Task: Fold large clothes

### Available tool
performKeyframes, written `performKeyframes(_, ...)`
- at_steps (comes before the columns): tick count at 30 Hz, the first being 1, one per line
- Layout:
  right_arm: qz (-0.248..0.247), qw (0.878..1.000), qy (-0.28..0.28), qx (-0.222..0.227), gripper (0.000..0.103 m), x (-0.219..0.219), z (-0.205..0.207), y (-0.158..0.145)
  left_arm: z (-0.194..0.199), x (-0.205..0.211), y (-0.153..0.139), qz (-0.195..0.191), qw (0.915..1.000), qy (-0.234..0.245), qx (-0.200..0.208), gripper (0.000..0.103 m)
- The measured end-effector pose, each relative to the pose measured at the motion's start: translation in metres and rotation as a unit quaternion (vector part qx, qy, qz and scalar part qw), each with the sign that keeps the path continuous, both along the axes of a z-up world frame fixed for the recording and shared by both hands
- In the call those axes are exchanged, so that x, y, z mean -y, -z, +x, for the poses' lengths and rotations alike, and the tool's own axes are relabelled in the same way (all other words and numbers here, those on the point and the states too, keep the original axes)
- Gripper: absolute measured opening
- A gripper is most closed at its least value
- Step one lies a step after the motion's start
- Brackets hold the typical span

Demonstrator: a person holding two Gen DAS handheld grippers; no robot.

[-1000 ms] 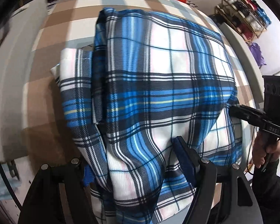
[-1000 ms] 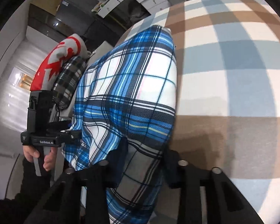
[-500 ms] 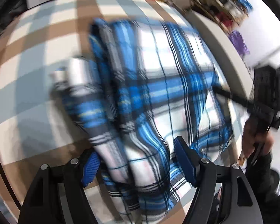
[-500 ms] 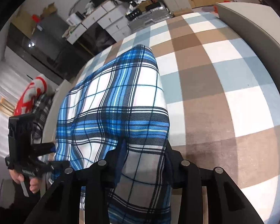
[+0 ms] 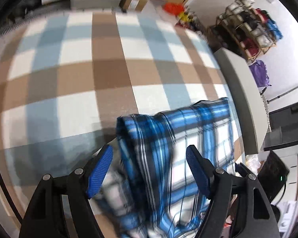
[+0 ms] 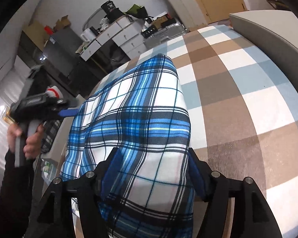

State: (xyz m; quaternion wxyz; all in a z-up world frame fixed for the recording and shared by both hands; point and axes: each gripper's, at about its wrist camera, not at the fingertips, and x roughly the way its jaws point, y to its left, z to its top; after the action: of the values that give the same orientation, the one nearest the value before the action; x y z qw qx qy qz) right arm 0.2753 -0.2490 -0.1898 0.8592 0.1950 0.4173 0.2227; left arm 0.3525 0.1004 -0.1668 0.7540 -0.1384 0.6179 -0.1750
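A blue, white and black plaid garment [image 6: 137, 119] lies folded near the edge of a bed with a brown, white and pale-blue checked cover [image 6: 238, 99]. In the left wrist view the garment [image 5: 168, 158] bunches between and below the blue pads of my left gripper [image 5: 149, 164], whose jaws stand wide apart. My right gripper [image 6: 152, 170] has cloth between its pads, with its jaws also spread and not pinching tight. The left gripper [image 6: 69, 112] shows in the right wrist view at the garment's left edge, held by a hand.
A grey bed frame edge [image 5: 240, 91] runs along the right. A shelf rack with clothes [image 5: 252, 29] stands by the wall. White drawers and clutter [image 6: 119, 35] stand beyond the bed. The checked cover [image 5: 89, 69] stretches far ahead of the left gripper.
The left gripper has swung and pulled back, so the garment now fills only the lower right of its view. Both grippers' jaws have spread wider on the cloth. The view is motion-blurred.
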Motion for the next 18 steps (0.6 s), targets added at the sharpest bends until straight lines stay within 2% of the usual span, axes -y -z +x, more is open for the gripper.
performKeyframes(1,-0.002,1.0,0.001,0.001,0.067,0.0,-0.001,0.0,0.002,0.0,0.004,-0.017,0.9998,0.001,-0.014,0.072)
performKeyframes(3,-0.004,1.0,0.003,0.001,0.067,-0.001,-0.001,-0.001,0.003,-0.003,0.007,-0.055,0.9983,-0.007,-0.017,0.058)
performKeyframes(4,-0.003,1.0,0.004,0.002,0.067,-0.001,-0.001,-0.002,0.001,-0.003,0.003,-0.06,0.9981,-0.01,-0.012,0.033)
performKeyframes(5,-0.002,1.0,0.004,0.001,0.067,-0.001,-0.002,-0.002,0.001,-0.002,0.0,-0.061,0.9981,-0.007,-0.007,0.015)
performKeyframes(7,0.0,1.0,0.002,0.0,0.067,-0.002,-0.003,-0.002,-0.005,-0.001,-0.01,-0.06,0.9981,0.005,0.014,0.008)
performKeyframes(13,-0.02,1.0,0.001,0.021,0.064,-0.011,-0.014,-0.011,-0.018,0.005,-0.053,-0.102,0.9928,0.021,0.059,0.005)
performKeyframes(16,-0.045,0.998,-0.006,0.039,0.062,-0.022,-0.023,-0.021,-0.031,0.004,-0.065,-0.094,0.9918,0.036,0.078,0.005)
performKeyframes(18,-0.078,0.995,-0.013,0.053,0.062,-0.033,-0.029,-0.026,-0.035,-0.002,-0.061,-0.087,0.9923,0.032,0.082,0.005)
